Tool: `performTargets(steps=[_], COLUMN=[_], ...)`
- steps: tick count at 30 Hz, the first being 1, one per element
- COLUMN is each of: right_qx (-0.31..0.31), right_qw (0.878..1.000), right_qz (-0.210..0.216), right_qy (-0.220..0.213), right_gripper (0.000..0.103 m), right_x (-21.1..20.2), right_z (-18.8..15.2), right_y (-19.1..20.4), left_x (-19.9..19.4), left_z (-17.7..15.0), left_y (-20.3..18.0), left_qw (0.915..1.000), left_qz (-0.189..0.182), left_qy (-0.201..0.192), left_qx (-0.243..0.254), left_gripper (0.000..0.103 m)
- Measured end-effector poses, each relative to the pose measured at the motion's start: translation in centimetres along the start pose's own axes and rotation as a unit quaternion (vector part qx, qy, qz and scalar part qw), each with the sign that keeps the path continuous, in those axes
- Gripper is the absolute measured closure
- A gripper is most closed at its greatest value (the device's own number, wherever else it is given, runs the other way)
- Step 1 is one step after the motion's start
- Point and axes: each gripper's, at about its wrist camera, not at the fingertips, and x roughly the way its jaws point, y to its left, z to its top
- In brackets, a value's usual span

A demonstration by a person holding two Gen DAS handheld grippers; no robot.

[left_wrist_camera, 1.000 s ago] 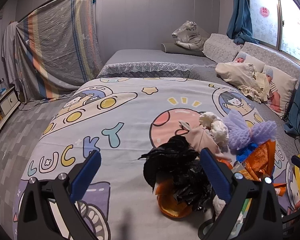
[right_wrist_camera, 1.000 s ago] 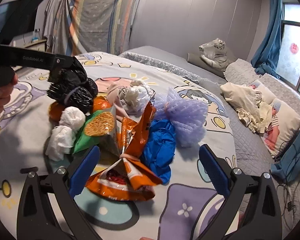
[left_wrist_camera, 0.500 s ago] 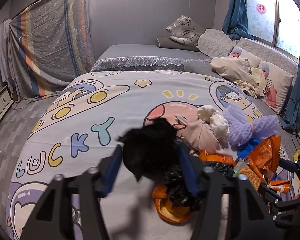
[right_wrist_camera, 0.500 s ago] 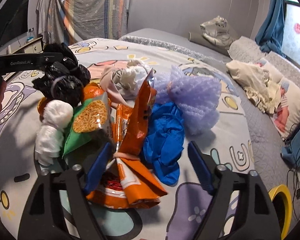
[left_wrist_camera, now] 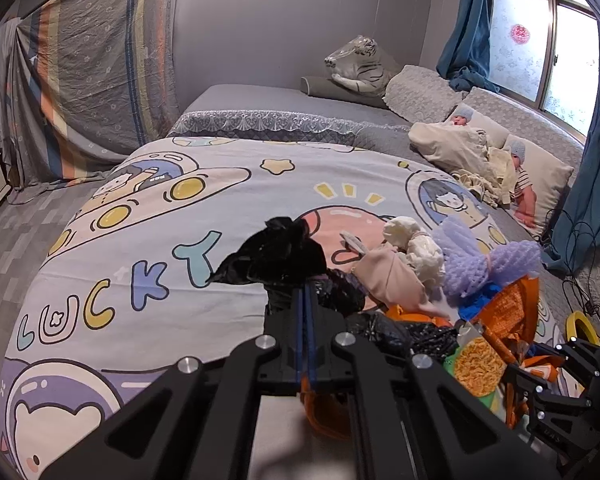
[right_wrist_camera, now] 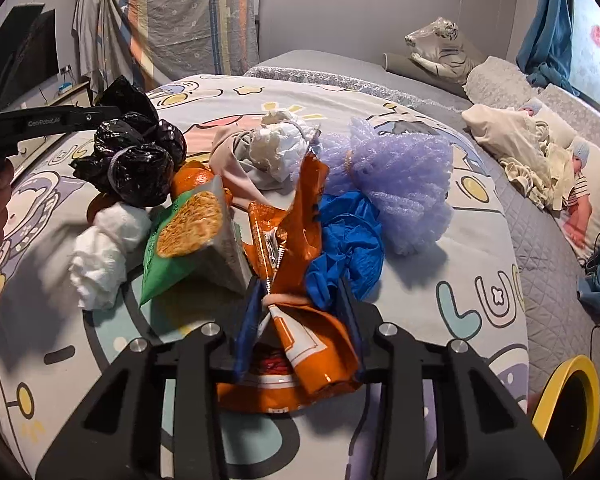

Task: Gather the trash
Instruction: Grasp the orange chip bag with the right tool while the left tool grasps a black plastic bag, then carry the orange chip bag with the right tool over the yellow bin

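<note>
A heap of trash lies on the cartoon-print bed. My left gripper is shut on a crumpled black plastic bag, which also shows in the right wrist view. My right gripper has closed onto an orange snack bag and pinches its waist. Around it lie a green noodle packet, a blue glove, purple foam netting, white tissue wads and an orange peel.
A yellow-rimmed bin stands by the bed at the right. Pillows and a crumpled beige cloth lie at the far right. A plush tiger sits at the back. A striped sheet hangs on the left.
Both grippers went from wide open to shut. The left closed on the black bag and lifted it slightly. The right moved in and closed on the orange snack bag.
</note>
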Motion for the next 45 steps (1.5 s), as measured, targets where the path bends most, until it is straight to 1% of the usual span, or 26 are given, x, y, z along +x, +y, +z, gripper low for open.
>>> performTargets(steps=[3,6,13,17,24,28,35,45], right_qx=[0.004,0.009,0.02,0.024,0.03,0.04,0.07,0.094], right_qw=[1.0,1.0,1.0,0.999,0.999,0.998,0.994,0.99], right_qz=[0.002,0.005,0.014,0.016,0.021,0.026,0.048,0.038], right_qy=[-0.005,-0.01,-0.017,-0.022,-0.035,-0.049,-0.071,-0.095], right_gripper=[0.07,0.071,0.074,0.075,0.076,0.076,0.076,0.076], right_x=[-0.3,-0.5,-1.4,-1.9,-3.0,-4.1,-6.7,-9.6], right_z=[-0.1,-0.1,-0.3,-0.4,-0.5,-0.4,-0.2,-0.9], right_y=[0.1,0.0,-0.1,0.0,0.0,-0.3,-1.3,-2.6], left_x=[-0.7,-1.2,-1.9,-2.2,-4.1,-5.6,-8.5,-11.2], left_z=[-0.1,-0.2,0.0,0.1,0.9,1.4,2.0,2.5], left_y=[0.4,1.1,2.8,2.6,2.4,2.2,2.1,0.8], left_qw=[0.9999,0.9998,0.999,0.9989,0.9977,0.9967,0.9946,0.993], left_qz=[-0.011,-0.005,-0.013,-0.022,-0.035,-0.04,-0.05,-0.059], left_qy=[-0.004,-0.011,-0.018,-0.021,-0.046,-0.06,-0.084,-0.1], left_qx=[-0.007,-0.014,-0.039,-0.037,-0.037,-0.037,-0.035,-0.021], left_gripper=[0.102,0.102,0.102,0.102,0.103,0.103,0.103,0.103])
